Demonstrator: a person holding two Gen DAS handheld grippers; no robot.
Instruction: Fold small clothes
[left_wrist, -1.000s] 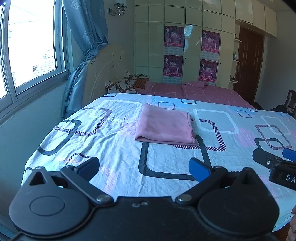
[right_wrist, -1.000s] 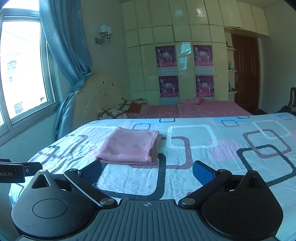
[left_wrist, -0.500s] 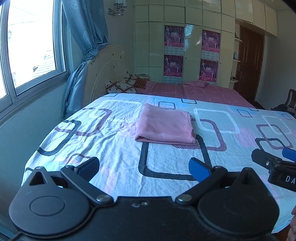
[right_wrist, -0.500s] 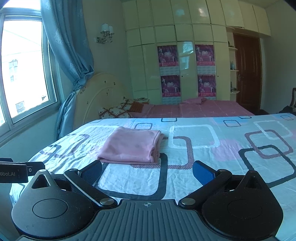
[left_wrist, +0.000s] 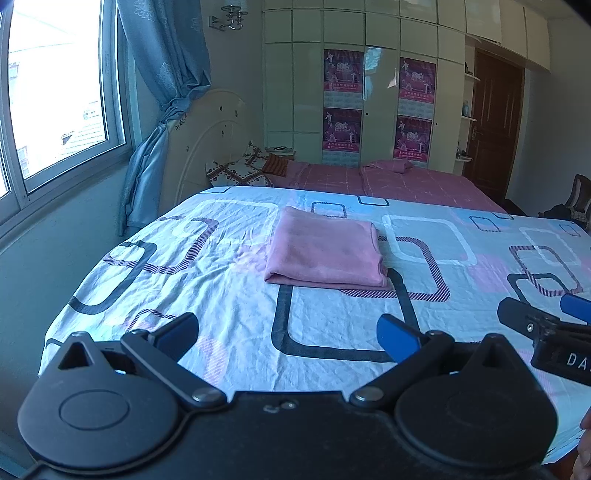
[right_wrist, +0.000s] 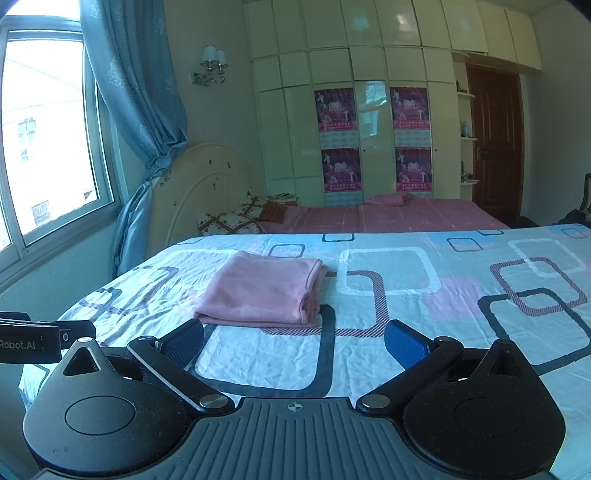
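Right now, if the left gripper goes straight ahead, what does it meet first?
Probably the bedsheet, then the folded pink cloth lying ahead. The left gripper is open and empty; its height above the bed is hard to judge.

Plain pink folded cloth (left_wrist: 325, 253) on white bed sheet (left_wrist: 229, 295) with black, purple and blue squares; blue curtain (left_wrist: 162, 74).

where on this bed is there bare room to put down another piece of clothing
Bare sheet lies right of the folded pink garment, out to the bed's right side, and in the strip between the garment and both open tongs, left tongs and right tongs. A narrower patch lies on its window side. Nowhere on this bed is crowded.
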